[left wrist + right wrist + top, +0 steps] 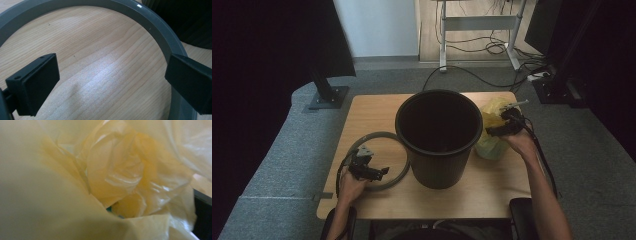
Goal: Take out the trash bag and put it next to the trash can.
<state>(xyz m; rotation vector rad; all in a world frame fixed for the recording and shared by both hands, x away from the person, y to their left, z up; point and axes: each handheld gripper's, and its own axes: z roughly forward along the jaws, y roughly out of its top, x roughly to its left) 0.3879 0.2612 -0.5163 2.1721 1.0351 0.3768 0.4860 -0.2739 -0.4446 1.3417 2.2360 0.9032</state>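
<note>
A big black bucket (439, 137) stands upright in the middle of the wooden table (367, 110). To its left a grey ring (379, 134) lies flat. My left gripper (379, 172) hovers low over the ring's near side, open. In the left gripper view (110, 85) one jaw sits inside the ring (155, 27) and the other over its band, with nothing held. Right of the bucket, my right gripper (493, 131) is buried in a crumpled yellow plastic bag (492, 145) and grips it. The bag's folds (125, 170) hide the jaws in the right gripper view.
The bucket's black wall (185, 20) is close to the ring's far side. Behind the table, a black stand base (328, 97) sits on grey carpet. A metal desk frame (479, 22) and loose cables (492, 47) lie farther back. The table's right edge is near the bag.
</note>
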